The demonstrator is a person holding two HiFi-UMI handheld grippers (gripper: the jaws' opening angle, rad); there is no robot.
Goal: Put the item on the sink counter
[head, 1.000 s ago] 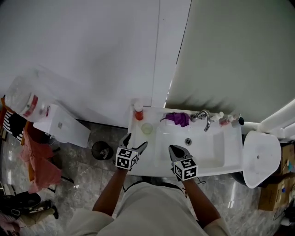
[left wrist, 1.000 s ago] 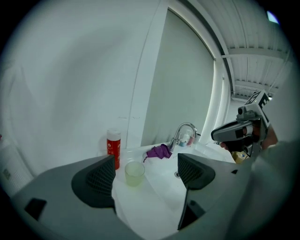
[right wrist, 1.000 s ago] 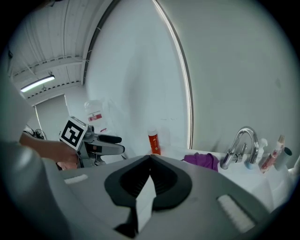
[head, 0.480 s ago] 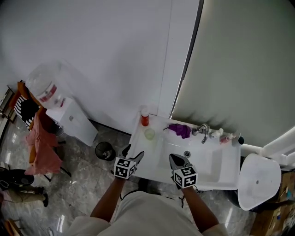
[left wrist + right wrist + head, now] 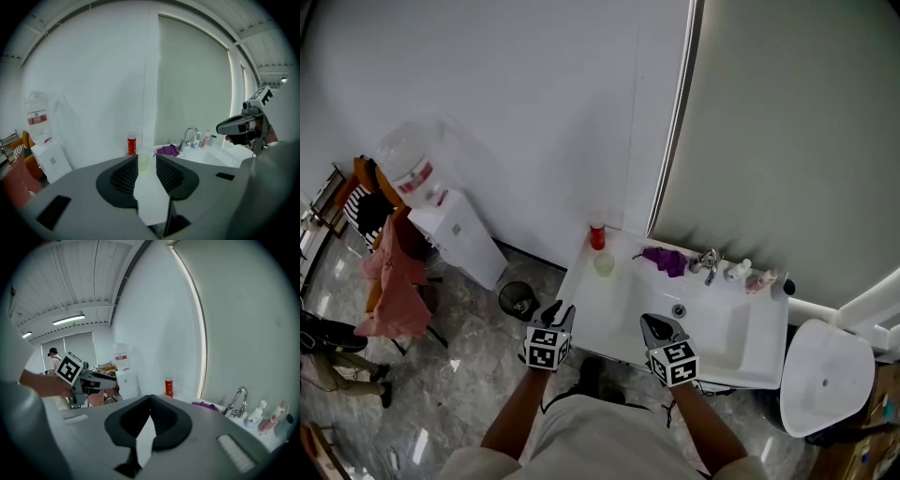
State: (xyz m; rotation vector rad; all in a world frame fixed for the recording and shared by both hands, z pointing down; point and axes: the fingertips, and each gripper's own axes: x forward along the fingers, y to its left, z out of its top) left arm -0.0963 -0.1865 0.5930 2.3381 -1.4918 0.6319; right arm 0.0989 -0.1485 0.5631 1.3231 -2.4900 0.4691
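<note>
My left gripper (image 5: 147, 164) is closing its jaws with nothing between them: a narrow gap is left, and through it I see only bare counter and, far off, the pale cup (image 5: 143, 161). My right gripper (image 5: 150, 399) has its tips together and holds nothing either. So neither of my hands carries an item to set down, and I cannot tell which item the task means. The only candidates I can see, the cup and the red bottle (image 5: 597, 235) just behind it, already stand at the back left corner of the sink counter (image 5: 584, 309), well apart from both grippers. The first risk, as I judge it, is shutting on air and counting it as a grip. The second comes if I reach for that corner: the bottle is tall and narrow and would tip from a sideways nudge, and the cup looks thin and light (translucent, yellowish, probably plastic), so a hard squeeze could buckle it or slide it along the smooth top. The counter is glossy white, flat on the left and dropping into a rounded basin (image 5: 712, 323) on the right, so anything set near that lip could slip in. A limp purple cloth (image 5: 664, 260) lies crumpled beside the curved chrome faucet (image 5: 710, 263) and could snag a jaw. My pads are dark and ribbed, which should help on slick surfaces.
</note>
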